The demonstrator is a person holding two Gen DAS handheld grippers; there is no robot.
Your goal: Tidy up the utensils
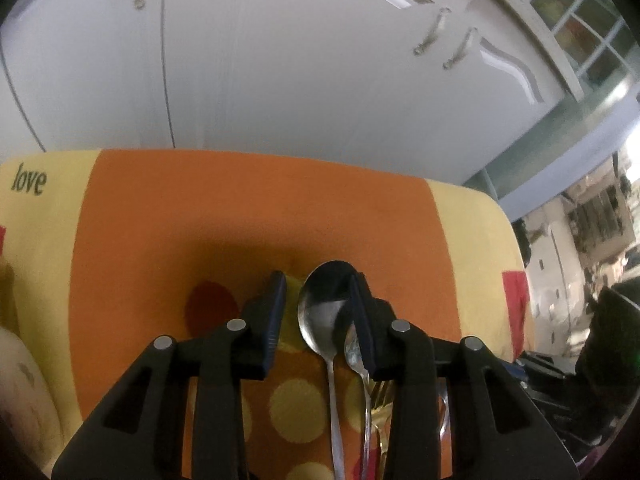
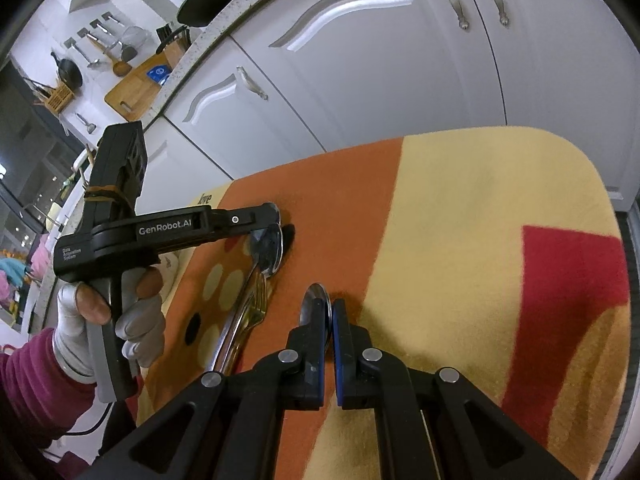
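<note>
A large silver spoon (image 1: 325,312) lies on the orange and yellow cloth (image 1: 168,232), handle toward the camera. My left gripper (image 1: 320,285) is open with its fingers either side of the spoon's bowl; a gap shows beside the left finger. A smaller spoon (image 1: 354,350) and a gold fork (image 1: 380,394) lie just right of it, partly under the right finger. In the right wrist view, my right gripper (image 2: 331,307) is shut on another silver spoon (image 2: 316,298), whose bowl sticks out past the fingertips. The left gripper (image 2: 274,222) hovers over the large spoon (image 2: 269,250) and the fork (image 2: 256,306).
White cabinet doors (image 2: 380,80) stand just behind the cloth's far edge. A gloved hand (image 2: 140,320) with a magenta sleeve holds the left gripper. A pale rounded object (image 1: 20,380) sits at the cloth's left edge. The countertop (image 2: 224,28) carries a pan and a cutting board.
</note>
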